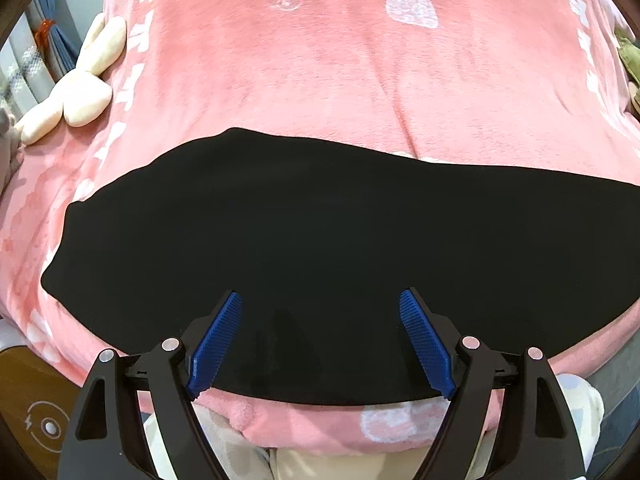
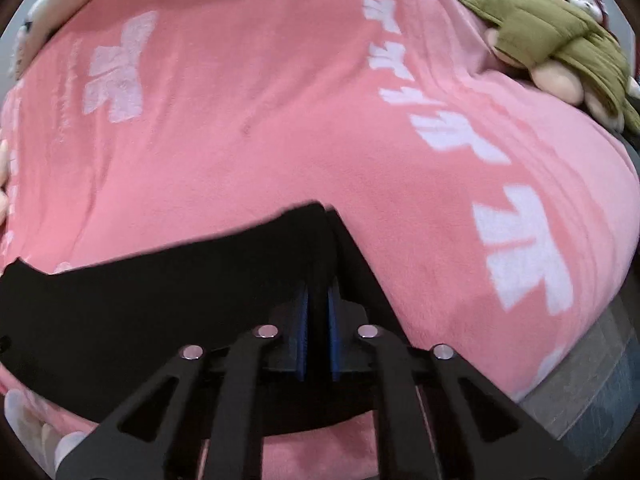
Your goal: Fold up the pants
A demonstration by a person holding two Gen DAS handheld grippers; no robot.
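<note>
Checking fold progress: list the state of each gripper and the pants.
left gripper: open, above the pants, gripping nothing.
right gripper: shut on the pants, pinching the cloth at one end.
pants: black, spread flat on the pink blanket.

Plain black pants (image 1: 320, 248) lie on a salmon-pink blanket (image 1: 320, 80) printed with white motifs. Beside the blanket: a cream plush toy (image 1: 80, 92) and an olive-green plush toy (image 2: 560, 36). Blue ribbed pads (image 1: 216, 344) line the black left hand-held gripper (image 1: 320, 300).

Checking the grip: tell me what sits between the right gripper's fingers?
Black pants fabric is pinched between the right gripper fingers, seen in the right wrist view.
</note>
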